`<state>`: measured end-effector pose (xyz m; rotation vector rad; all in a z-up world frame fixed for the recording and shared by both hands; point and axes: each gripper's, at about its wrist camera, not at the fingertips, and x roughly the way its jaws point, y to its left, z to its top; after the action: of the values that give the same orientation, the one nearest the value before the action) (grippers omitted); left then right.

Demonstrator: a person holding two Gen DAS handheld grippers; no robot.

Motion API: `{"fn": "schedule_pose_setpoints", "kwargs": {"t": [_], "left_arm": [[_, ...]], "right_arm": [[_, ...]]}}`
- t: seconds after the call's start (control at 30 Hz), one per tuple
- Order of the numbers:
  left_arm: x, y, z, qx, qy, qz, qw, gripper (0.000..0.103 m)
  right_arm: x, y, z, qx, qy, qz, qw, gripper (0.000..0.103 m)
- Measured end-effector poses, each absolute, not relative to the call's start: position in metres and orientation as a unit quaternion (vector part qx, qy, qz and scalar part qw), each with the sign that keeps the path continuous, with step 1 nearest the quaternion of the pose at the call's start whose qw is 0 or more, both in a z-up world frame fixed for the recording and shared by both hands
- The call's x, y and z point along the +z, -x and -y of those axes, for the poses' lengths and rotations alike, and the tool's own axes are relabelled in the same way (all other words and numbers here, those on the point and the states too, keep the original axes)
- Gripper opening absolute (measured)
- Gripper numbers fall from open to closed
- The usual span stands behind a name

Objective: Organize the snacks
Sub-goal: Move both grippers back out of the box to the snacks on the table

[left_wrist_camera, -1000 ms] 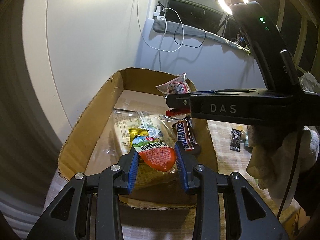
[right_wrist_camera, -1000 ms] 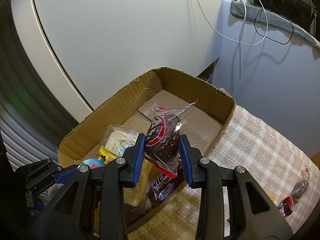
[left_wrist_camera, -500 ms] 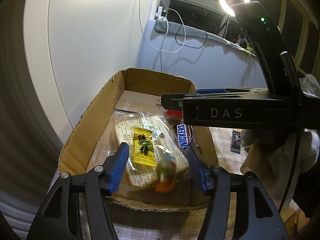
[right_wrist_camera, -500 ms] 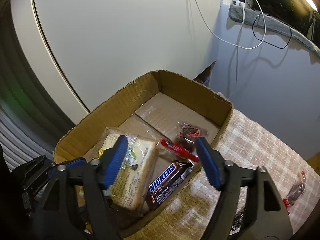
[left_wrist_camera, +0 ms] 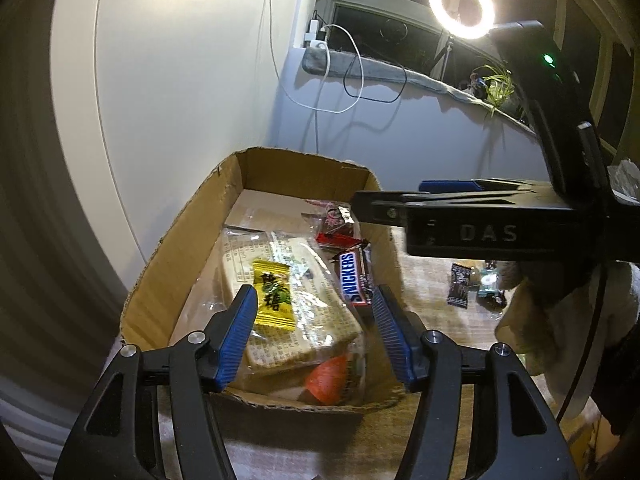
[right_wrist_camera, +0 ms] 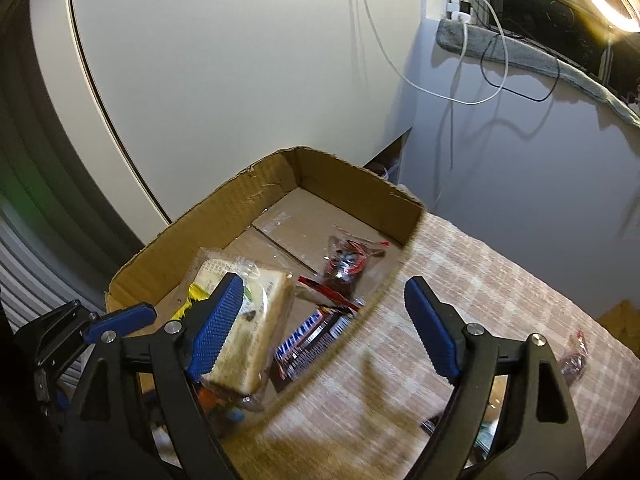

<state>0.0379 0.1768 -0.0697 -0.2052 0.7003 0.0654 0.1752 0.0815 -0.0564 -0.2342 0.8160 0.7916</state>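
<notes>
A cardboard box (left_wrist_camera: 176, 280) holds a large cracker pack (left_wrist_camera: 304, 308), a yellow candy (left_wrist_camera: 274, 300), a Snickers bar (left_wrist_camera: 354, 278), a dark red-trimmed snack bag (left_wrist_camera: 334, 226) and an orange packet (left_wrist_camera: 330, 380) at its near wall. My left gripper (left_wrist_camera: 314, 336) is open and empty over the box's near end. My right gripper (right_wrist_camera: 324, 324) is open and empty above the box's right wall (right_wrist_camera: 384, 280); it also shows in the left wrist view (left_wrist_camera: 460, 208). The box (right_wrist_camera: 240, 200), cracker pack (right_wrist_camera: 256, 320), Snickers bar (right_wrist_camera: 308, 340) and snack bag (right_wrist_camera: 344, 260) show in the right wrist view.
The box stands on a checked tablecloth (right_wrist_camera: 460, 280) against a white wall. Loose snacks lie on the cloth: a black packet (left_wrist_camera: 458, 286) and a red-trimmed bag (right_wrist_camera: 572, 356). A ring light (left_wrist_camera: 460, 6) and cables (left_wrist_camera: 340, 80) are at the back.
Both grippers opened. The left let the orange packet drop at the box's near end; the right let the dark snack bag drop into the box's far right part and drew back.
</notes>
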Motion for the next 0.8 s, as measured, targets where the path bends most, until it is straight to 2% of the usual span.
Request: {"fn": "schedule_pose_setpoints", "kwargs": {"t": [0.43, 0.8], "left_arm": [[-0.058, -0.036, -0.132, -0.013, 0.086, -0.337, 0.937, 0.059], [-0.072, -0.041, -0.073, -0.091, 0.079, -0.368, 0.922, 0.059]], "right_arm": [[-0.044, -0.168, 0.035, 0.331, 0.075, -0.383, 0.859, 0.085], [-0.070, -0.160, 0.124, 0.306, 0.073, -0.418, 0.852, 0.085]]}}
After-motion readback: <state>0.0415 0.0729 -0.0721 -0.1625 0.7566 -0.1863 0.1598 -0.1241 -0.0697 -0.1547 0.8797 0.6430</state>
